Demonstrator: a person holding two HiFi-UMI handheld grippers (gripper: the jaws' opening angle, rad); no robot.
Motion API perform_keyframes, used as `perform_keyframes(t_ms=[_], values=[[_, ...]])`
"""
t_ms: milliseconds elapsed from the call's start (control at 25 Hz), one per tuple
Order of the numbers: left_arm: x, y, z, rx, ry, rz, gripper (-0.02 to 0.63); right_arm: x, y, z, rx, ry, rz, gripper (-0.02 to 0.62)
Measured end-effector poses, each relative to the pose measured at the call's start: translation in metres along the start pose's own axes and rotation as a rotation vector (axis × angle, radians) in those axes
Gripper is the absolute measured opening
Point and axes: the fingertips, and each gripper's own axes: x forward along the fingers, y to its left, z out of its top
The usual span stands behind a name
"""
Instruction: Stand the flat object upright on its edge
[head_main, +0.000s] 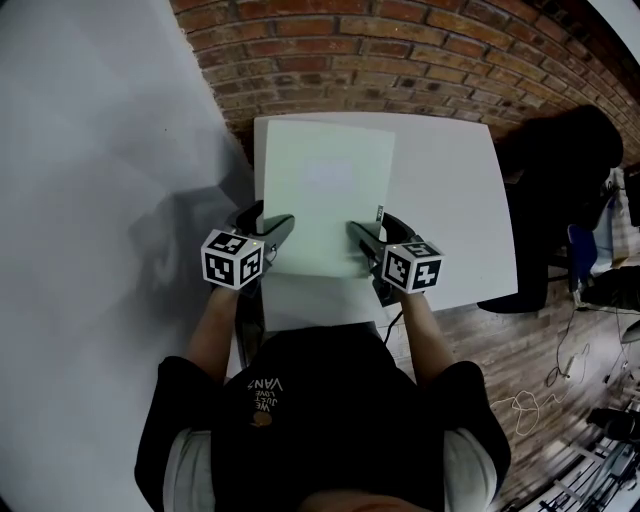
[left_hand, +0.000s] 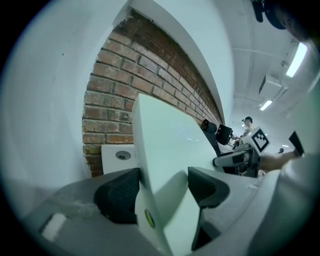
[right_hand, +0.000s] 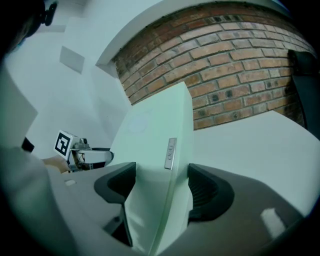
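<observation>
1. Head view: pale green flat slab (head_main: 325, 195) over the white table (head_main: 450, 200). Left gripper (head_main: 275, 240) sits at its left edge, right gripper (head_main: 365, 245) at its right edge.
2. Left gripper view: jaws clamped on the slab's edge. Slab tilts up toward the brick wall (left_hand: 115, 100).
3. Right gripper view: jaws closed across the slab's edge, just below a small button strip (right_hand: 170, 153).

I see a pale mint-green panel (head_main: 325, 195), with a small grey strip (right_hand: 170, 153) on its edge and a yellow-green dot (left_hand: 148, 218) on it. My left tongs (head_main: 275, 232) and right tongs (head_main: 362, 238) are mid-grey with black ribbed pads (right_hand: 204, 192). Each carries a cube (head_main: 232, 258) patterned in black and white squares. The bench (head_main: 455, 200) is plain white. The wall (head_main: 400, 60) is red-brown brick with lighter mortar lines. The floor (head_main: 500, 350) is brown wood planks. My sleeves (head_main: 170, 400) are black.
</observation>
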Motion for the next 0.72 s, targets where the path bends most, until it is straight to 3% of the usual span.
perform_keyframes(t_ms=[360,720], values=[[0.004,0.002,0.027,0.049,-0.062,0.077,0.311,0.009,-0.006,0.038,-0.143,-0.002,0.032,0.321],[0.022,0.016,0.062,0.093,-0.099,0.143,0.31,0.032,-0.021,0.08,-0.216,-0.007,0.058,0.318]])
